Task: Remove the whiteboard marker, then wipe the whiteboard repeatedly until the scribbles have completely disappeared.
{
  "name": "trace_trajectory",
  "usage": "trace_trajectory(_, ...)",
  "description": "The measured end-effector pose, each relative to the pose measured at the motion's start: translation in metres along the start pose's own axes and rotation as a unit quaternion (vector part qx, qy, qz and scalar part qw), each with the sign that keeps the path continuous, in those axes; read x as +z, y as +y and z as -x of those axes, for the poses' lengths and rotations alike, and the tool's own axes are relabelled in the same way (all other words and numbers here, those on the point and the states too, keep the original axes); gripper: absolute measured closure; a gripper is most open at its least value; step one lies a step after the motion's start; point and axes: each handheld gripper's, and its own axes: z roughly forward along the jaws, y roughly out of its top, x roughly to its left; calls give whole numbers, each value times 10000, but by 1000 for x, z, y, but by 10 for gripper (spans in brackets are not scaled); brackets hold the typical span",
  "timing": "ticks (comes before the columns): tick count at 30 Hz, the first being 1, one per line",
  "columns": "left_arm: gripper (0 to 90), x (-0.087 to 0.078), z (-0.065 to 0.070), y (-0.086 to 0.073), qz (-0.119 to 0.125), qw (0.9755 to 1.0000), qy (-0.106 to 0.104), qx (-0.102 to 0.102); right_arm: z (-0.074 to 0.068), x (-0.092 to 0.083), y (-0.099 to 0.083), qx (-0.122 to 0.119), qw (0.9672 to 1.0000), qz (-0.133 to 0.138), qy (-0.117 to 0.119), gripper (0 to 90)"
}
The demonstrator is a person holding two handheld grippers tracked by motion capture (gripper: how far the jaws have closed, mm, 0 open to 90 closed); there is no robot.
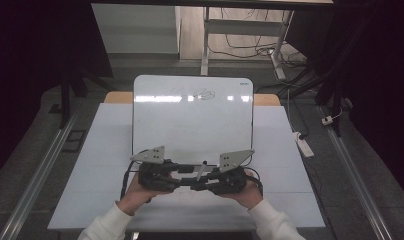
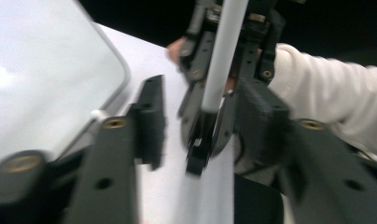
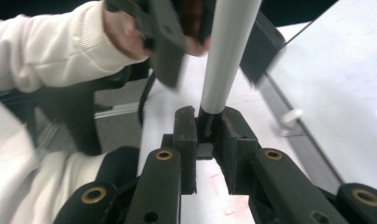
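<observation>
between both grippers, marker [image 1: 201, 171] tilted upright

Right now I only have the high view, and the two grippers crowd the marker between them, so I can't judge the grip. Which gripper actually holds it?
Observer: The right gripper does. Its pads are shut on the black end of the marker.
Operator: And the left gripper?
Observer: The left gripper has its jaws open, and both pads are apart from the marker.
Operator: Is anything touching the barrel?
Observer: No. The light grey barrel sticks out bare from the right jaws, slightly tilted.
</observation>
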Motion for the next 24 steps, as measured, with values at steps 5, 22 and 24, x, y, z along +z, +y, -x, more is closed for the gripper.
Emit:
trace_trajectory(5,394,-42,7,-24,-185,9933,1109,-260,3,-9,1,39,9985,269,-472,773)
trace_trajectory(22,171,-85,5,-92,-773,9515,2845,-881,39,-36,29,296,9560,1281,-2622,773)
trace_trajectory(24,165,-84,5,-94,-816,9510,2860,-840,55,-35,41,348,9476,1345,-2876,772)
